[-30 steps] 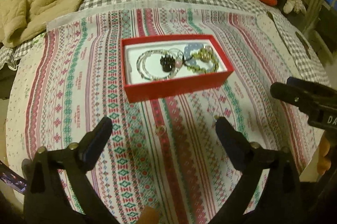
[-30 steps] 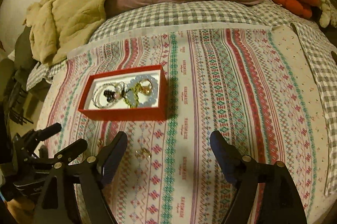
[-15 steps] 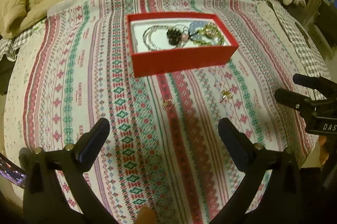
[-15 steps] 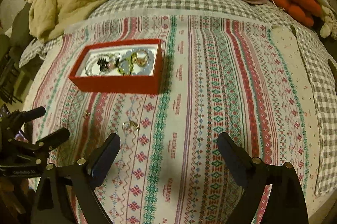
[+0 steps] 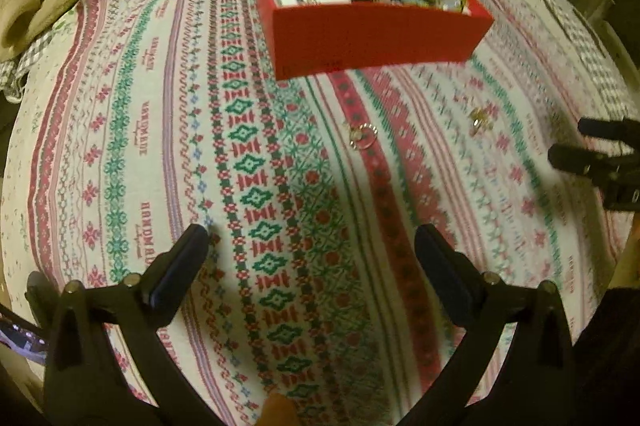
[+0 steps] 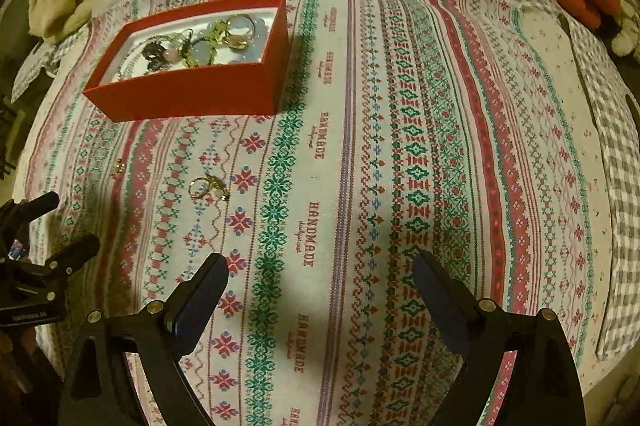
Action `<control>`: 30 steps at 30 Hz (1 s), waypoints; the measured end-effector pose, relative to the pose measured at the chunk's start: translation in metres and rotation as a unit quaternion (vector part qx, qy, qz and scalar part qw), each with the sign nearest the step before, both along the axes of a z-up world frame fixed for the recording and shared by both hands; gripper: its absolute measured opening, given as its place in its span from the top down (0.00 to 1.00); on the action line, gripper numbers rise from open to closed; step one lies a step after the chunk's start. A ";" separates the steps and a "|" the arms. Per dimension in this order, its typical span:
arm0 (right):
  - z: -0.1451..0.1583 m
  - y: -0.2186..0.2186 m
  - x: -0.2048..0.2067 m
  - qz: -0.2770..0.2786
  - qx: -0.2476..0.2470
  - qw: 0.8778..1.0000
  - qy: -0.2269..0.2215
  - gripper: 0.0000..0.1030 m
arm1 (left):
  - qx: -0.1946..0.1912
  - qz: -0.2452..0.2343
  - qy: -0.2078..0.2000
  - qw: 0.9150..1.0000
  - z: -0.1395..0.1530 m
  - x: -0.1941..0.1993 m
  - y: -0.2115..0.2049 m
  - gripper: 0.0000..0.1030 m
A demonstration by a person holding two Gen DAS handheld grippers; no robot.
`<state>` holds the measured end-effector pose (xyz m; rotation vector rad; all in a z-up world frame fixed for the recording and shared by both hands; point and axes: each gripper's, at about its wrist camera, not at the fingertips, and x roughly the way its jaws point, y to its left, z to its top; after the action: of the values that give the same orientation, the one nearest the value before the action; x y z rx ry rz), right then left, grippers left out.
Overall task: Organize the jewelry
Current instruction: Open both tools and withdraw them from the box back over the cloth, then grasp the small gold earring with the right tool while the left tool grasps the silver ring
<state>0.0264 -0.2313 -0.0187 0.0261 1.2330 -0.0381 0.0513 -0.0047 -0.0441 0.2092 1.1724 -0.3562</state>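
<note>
Two small gold rings [image 6: 209, 187] [image 6: 118, 168] lay loose on the patterned bedspread [image 6: 400, 146], just in front of the red jewelry box [image 6: 192, 94] – bracelets heaped inside. Above the cloth, the left gripper [image 5: 312, 246] and right gripper [image 6: 320, 274] both gaped wide, holding nothing – the right had just been opening.

Dim, warm yellowish light. The red box [image 6: 188, 94] casts a dark shadow to its right on the patterned cloth [image 6: 400, 146]. Fisheye bending curves the stripes; corners fall black. The left wrist view is softly blurred, especially at its right edge.
</note>
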 end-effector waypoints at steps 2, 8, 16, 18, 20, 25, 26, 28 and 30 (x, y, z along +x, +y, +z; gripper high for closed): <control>-0.004 0.000 0.001 -0.002 -0.001 1.000 0.003 0.08 | 0.003 -0.007 -0.004 1.000 -0.005 0.001 -0.002 0.01; -0.017 0.003 0.008 0.002 0.003 1.000 0.018 0.08 | 0.002 -0.045 -0.058 0.997 -0.015 -0.001 -0.009 0.00; -0.037 0.009 0.017 0.014 -0.018 1.000 0.018 0.04 | -0.021 -0.050 -0.067 0.996 -0.016 0.009 -0.006 0.00; -0.038 0.012 0.016 0.015 -0.015 1.000 0.013 0.00 | -0.032 -0.055 -0.070 0.995 -0.014 0.008 -0.007 0.02; -0.040 0.012 0.016 0.016 -0.015 1.000 0.007 0.00 | -0.042 -0.061 -0.072 0.995 -0.013 0.009 -0.007 0.05; -0.040 0.012 0.018 0.026 -0.013 1.000 -0.007 0.00 | -0.059 -0.068 -0.067 0.994 -0.008 0.012 -0.011 0.17; -0.039 0.015 0.019 0.031 -0.011 0.999 -0.011 0.00 | -0.060 -0.069 -0.065 0.994 -0.007 0.013 -0.012 0.18; -0.038 0.019 0.021 0.042 -0.008 0.999 -0.017 0.00 | -0.062 -0.073 -0.061 0.994 -0.006 0.013 -0.013 0.19; -0.036 0.024 0.022 0.056 -0.007 0.998 -0.024 0.04 | -0.060 -0.075 -0.061 0.994 -0.006 0.014 -0.015 0.20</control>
<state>0.0485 -0.2069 -0.0545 -0.0543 1.1836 0.0508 0.0648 -0.0196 -0.0501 0.2106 1.0139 -0.5369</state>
